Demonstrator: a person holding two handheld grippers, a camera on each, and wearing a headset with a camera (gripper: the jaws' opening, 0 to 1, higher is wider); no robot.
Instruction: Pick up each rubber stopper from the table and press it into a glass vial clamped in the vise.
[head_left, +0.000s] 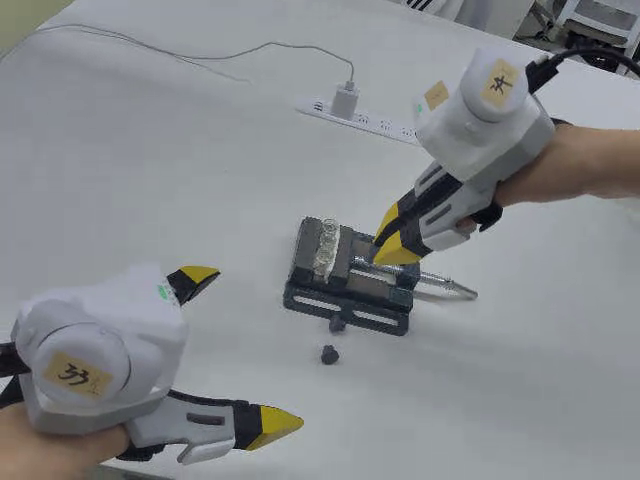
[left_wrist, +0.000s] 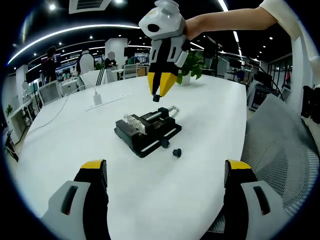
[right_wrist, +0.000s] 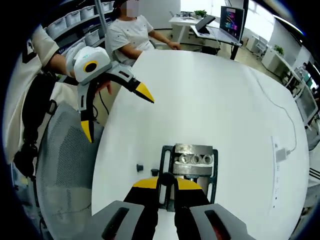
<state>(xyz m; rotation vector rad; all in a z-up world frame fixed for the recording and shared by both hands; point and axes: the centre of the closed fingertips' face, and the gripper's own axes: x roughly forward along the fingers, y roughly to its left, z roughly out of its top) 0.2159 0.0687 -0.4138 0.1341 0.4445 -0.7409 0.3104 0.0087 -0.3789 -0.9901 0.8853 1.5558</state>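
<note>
A small black vise (head_left: 345, 292) stands mid-table with several clear glass vials (head_left: 325, 246) clamped in a row in its jaws. My right gripper (head_left: 388, 252) hovers just right of the vials, over the vise, shut on a dark rubber stopper (right_wrist: 166, 178). A loose stopper (head_left: 329, 353) lies on the table in front of the vise, and another (head_left: 337, 325) lies against its base. My left gripper (head_left: 240, 350) stands open and empty at the near left, well short of the vise. From the left gripper view, the right gripper (left_wrist: 159, 92) hangs above the vise (left_wrist: 147, 131).
The vise's screw handle (head_left: 447, 284) sticks out to the right. A white power strip (head_left: 375, 122) with a charger (head_left: 345, 100) and cable lies at the back. A mesh chair (right_wrist: 65, 165) stands at the table edge, and a person sits beyond the table.
</note>
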